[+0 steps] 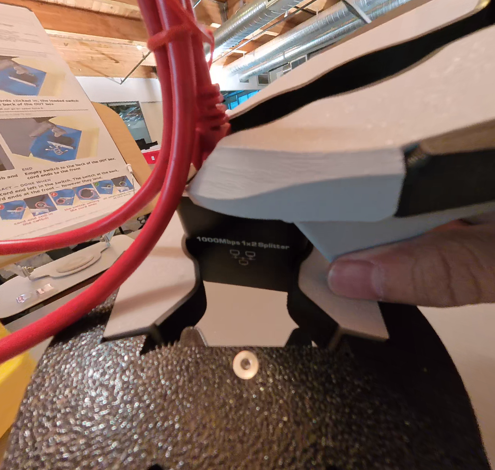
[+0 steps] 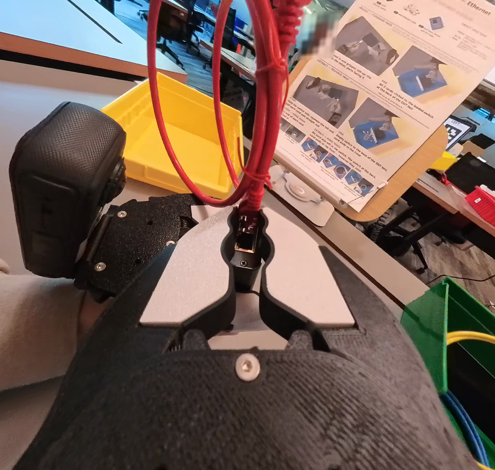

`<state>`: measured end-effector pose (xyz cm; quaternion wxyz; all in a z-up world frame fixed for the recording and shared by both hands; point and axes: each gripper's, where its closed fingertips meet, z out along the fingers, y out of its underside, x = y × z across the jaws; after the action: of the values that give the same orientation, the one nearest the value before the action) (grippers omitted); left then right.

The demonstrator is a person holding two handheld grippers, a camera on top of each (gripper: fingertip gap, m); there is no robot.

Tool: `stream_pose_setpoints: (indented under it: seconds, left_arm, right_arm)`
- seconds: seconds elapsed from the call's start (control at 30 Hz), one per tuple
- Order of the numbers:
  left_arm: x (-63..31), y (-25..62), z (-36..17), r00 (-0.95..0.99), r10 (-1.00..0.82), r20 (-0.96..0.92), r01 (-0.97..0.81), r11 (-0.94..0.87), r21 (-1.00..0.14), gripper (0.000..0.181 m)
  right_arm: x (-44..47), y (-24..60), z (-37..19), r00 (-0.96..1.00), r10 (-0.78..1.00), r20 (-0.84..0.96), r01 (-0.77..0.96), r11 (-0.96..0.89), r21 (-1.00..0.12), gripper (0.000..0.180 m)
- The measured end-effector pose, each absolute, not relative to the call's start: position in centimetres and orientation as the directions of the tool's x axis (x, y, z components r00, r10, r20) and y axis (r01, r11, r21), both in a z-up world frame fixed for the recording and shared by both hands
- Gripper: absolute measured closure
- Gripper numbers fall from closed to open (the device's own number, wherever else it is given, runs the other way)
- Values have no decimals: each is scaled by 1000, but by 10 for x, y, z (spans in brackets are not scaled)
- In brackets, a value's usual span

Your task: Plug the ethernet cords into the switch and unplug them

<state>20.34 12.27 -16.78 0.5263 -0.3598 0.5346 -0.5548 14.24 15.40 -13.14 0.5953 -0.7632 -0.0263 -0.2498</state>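
My left gripper (image 1: 246, 243) is shut on the black switch (image 1: 245, 264), gripping its sides. My right gripper (image 1: 214, 149) reaches in from the right, shut on the plug of the red ethernet cord (image 1: 171, 141). A thumb (image 1: 401, 277) rests under it. In the right wrist view my right gripper (image 2: 249, 216) pinches the red plug (image 2: 250, 202), which sits in the upper port of the switch (image 2: 245, 264). The port below it is empty. The cord (image 2: 265, 95) loops upward, tied in a coil. The left gripper's body (image 2: 144, 232) and camera show at the left.
A yellow bin (image 2: 182, 141) stands behind the switch. An instruction sheet on a stand (image 2: 375, 95) stands at the back right; it also shows in the left wrist view (image 1: 53, 136). A green bin (image 2: 428, 336) holding yellow and blue cords sits at the right by the table edge. The left gripper's tips are roughly 7 cm from the right gripper's.
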Motion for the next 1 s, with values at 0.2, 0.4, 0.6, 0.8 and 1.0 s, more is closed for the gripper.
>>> stream_pose_setpoints:
  seconds: [0.2,0.4,0.6,0.8,1.0]
  left_arm:
    - [205,138,-170,-122,-976,-181,156,161,-975,103]
    - [206,167,-172,-55,-993,-106,90,101,-991,103]
    - [209,167,-180,-68,-994,-81,49,78,-996,107]
    - [206,128,-170,-123,-973,-195,111,182,-977,103]
    - [193,113,-156,-156,-970,-187,245,146,-959,103]
  right_arm:
    - [143,164,-131,910,-197,364,315,-244,-917,165]
    - [146,192,-131,941,-53,334,310,-263,-914,165]
    - [151,192,-138,942,-18,334,311,-320,-895,164]
    - [146,152,-129,898,-152,412,362,-275,-891,164]
    - [132,142,-122,856,-192,480,412,-307,-858,165]
